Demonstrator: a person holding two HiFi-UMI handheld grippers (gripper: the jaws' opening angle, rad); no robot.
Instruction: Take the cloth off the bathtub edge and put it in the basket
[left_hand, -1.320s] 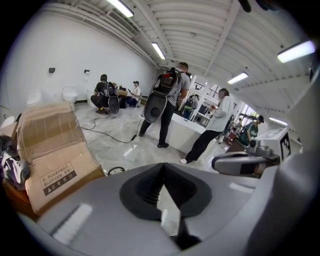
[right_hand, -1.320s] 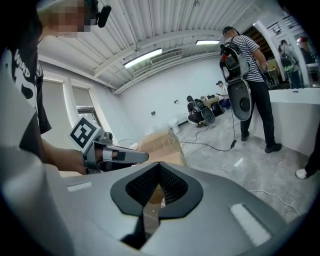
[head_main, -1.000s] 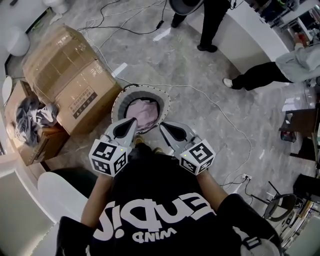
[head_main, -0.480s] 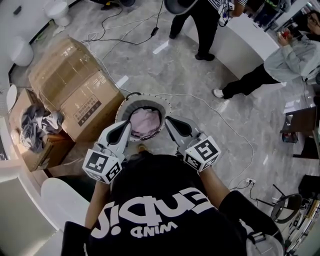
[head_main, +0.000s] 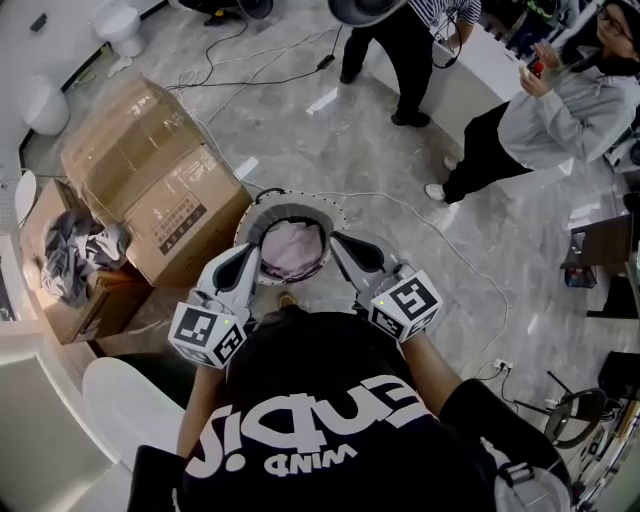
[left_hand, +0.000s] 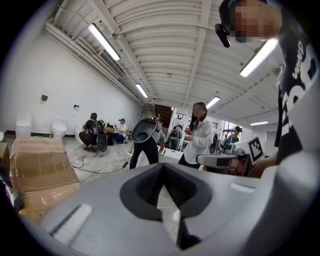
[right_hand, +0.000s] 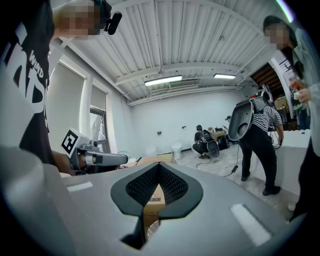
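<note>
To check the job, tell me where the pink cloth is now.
Head view, centre: the pink cloth lies inside the round basket on the floor, just right of the cardboard box.

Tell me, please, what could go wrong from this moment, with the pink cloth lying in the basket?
1. The left gripper and the right gripper, both shut and empty, sit close over the rim of the basket; a careless move might tip it.
2. A white cable lies right beside the basket and could catch a foot.

I look down on taped cardboard boxes (head_main: 150, 170) on grey marble floor (head_main: 340, 140), white walls (left_hand: 45, 80) under ceiling strip lights (left_hand: 105, 42).
</note>
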